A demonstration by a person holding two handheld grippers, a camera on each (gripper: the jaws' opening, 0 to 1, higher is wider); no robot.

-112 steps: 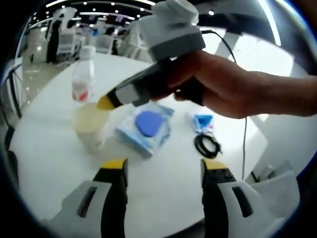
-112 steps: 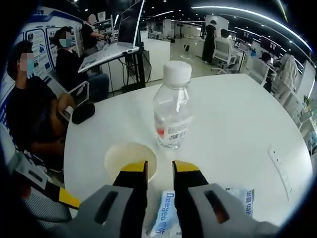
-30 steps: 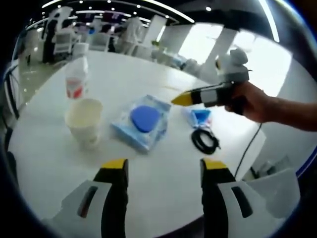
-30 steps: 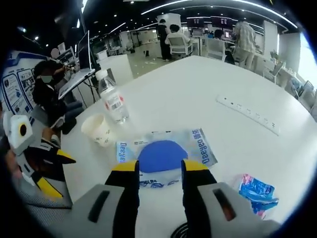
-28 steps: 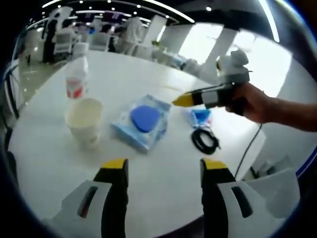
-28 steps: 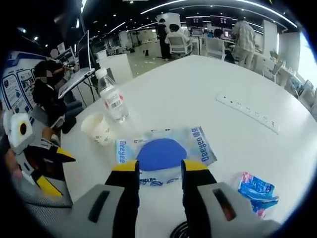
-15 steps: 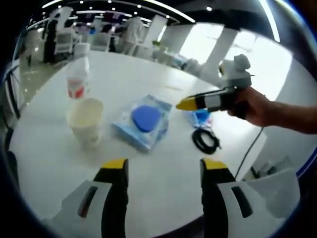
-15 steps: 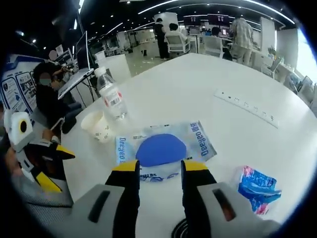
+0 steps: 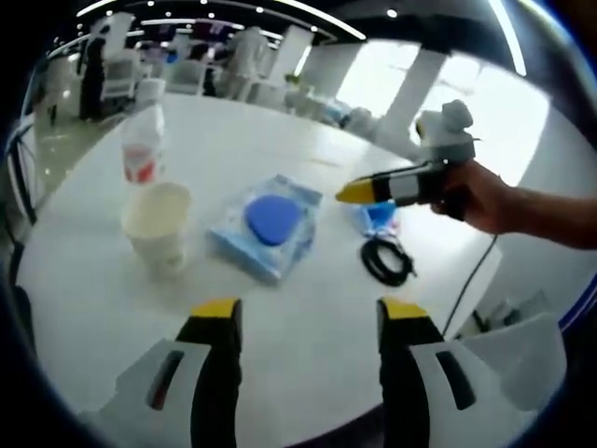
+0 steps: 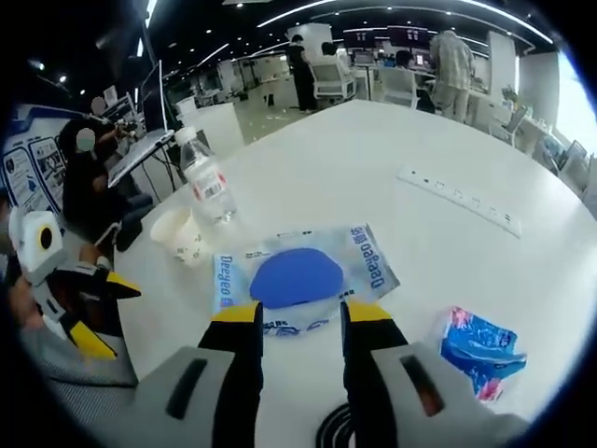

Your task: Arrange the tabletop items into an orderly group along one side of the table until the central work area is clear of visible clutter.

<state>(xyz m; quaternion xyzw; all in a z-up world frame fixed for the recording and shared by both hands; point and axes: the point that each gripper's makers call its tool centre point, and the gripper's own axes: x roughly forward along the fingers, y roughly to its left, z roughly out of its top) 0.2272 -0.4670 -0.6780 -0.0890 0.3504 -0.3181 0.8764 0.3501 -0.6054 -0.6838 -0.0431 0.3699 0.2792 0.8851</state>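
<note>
On the round white table stand a clear water bottle and a paper cup at the left. A wipes pack with a blue lid lies in the middle. To its right are a small blue packet and a coiled black cable. My left gripper is open near the table's front edge, holding nothing. My right gripper, held by a hand, hovers open just short of the wipes pack. It enters the left gripper view as a yellow tip above the blue packet.
A white power strip lies on the far side of the table. The bottle, cup, blue packet and cable surround the pack. The left gripper sits at the left edge. Seated people and desks lie beyond.
The right gripper has drifted slightly right and away from the wipes pack in the left gripper view. The items on the table have not moved.
</note>
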